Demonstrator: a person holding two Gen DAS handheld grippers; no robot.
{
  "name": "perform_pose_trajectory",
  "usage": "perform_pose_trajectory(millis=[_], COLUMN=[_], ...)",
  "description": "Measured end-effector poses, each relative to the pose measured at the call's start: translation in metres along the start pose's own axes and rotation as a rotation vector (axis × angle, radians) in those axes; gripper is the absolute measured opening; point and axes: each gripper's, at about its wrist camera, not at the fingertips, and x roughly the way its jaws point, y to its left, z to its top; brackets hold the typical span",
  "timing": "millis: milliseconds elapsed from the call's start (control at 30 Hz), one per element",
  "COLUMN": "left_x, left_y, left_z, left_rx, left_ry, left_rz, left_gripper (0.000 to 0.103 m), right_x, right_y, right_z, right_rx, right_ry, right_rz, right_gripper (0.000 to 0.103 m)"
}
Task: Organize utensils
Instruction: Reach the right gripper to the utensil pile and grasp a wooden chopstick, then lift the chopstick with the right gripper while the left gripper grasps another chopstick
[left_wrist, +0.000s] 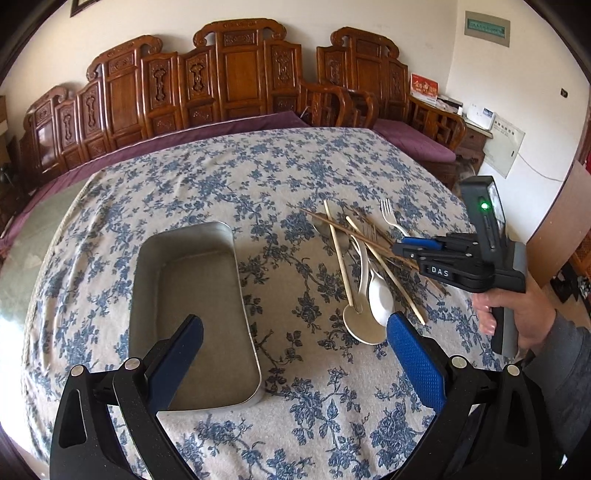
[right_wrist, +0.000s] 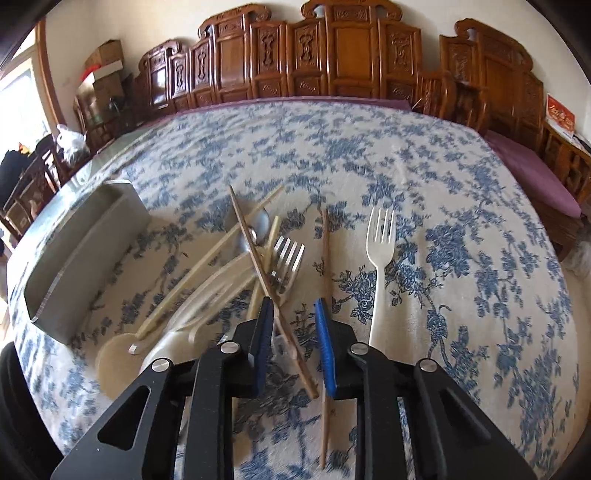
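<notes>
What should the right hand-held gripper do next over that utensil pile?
Probably finish closing on the dark wooden chopstick. The right hand-held gripper has it between narrowed pads, but a gap still shows. Then lift toward the empty metal tray.

— Where does the light enter?
— Soft daylight from a window (right_wrist: 22, 99) at far left, overexposed; the tablecloth (left_wrist: 295, 177) is evenly lit, with faint shadows beside the metal tray (left_wrist: 192, 295).
— And sharpness?
— Left-wrist view crisp; right-wrist view motion-smeared. Both bow straight edges, with dark vignetted corners.
</notes>
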Motion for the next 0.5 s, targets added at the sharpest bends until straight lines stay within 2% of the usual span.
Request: perform_pose_trajectory(millis=[267,333,367,500], left_x=[0.017,0.020,0.022,0.026], left_y=[-0.005,-0.008,-0.011,-0.017], left_z=[0.005,0.006,0.007,0.009], left_rx=[-0.004,0.004,0.010,0.029], left_ry=[0.024,0.028,0.028,0.033], left_rz=[0.004,0.008,0.011,0.017], left_gripper=[0.096,0.096,0.096,0.096], right_x=[0.004,0.002,0.002,-0.003], right_y=[0.003,0.005,0.006,0.009], right_z=[-0.004,-0.005,-0.005,-0.006], right_rx=[-0.013,-0.019,-0.022,-0.031], right_ry=[0.021,0.018,0.017,0.008], right_rz=[0.064,0.076,0.078,0.094], right_gripper=[0.018,0.015,0.010,0.006])
